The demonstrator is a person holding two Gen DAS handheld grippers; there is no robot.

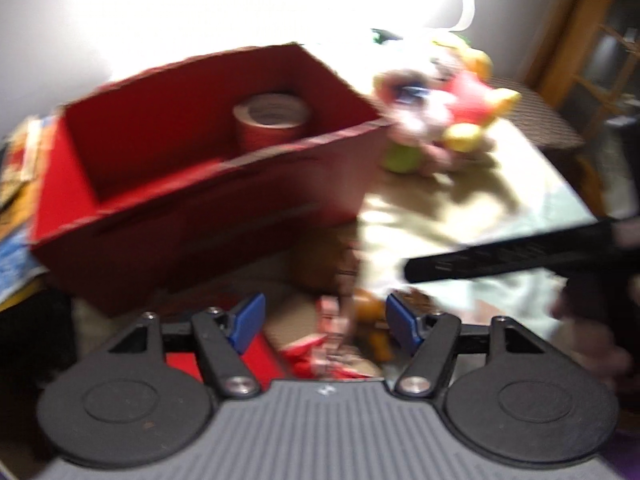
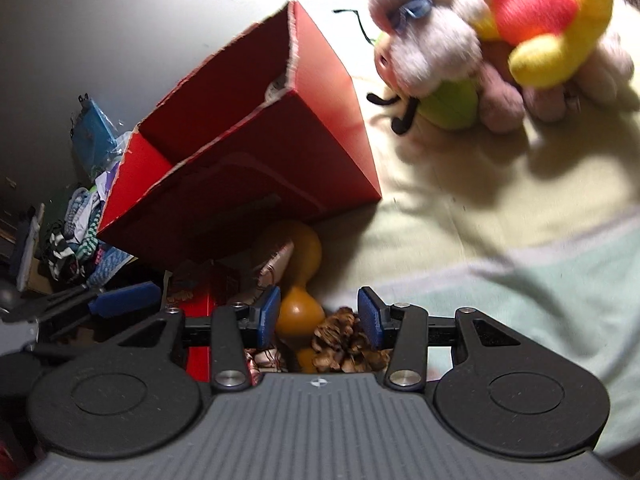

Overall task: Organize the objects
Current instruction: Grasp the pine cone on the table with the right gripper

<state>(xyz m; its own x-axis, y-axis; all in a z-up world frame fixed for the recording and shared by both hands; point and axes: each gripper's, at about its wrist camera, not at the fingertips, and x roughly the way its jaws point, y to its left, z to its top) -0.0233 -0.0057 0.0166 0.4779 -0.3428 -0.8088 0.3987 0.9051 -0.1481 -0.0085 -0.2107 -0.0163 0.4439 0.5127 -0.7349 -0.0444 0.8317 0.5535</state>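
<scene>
Left wrist view blurred throughout by motion; red box (image 1: pixel 208 184) and roll of tape (image 1: pixel 272 120) inside it smeared, print on the roll unreadable. Plush toys (image 1: pixel 440 116) reduced to streaks of colour, individual figures not separable. Small red item (image 1: pixel 328 340) between the blue pads not identifiable. Dark bar (image 1: pixel 516 256) cut off at the right edge, nature unclear. In the right wrist view, box interior (image 2: pixel 224 104) mostly hidden by its near wall. Orange object (image 2: pixel 300 312) partly hidden behind left pad (image 2: pixel 269 316). Pine cone (image 2: pixel 344 340) partly covered by gripper body. Plush toys (image 2: pixel 500 40) cropped at the top edge.
</scene>
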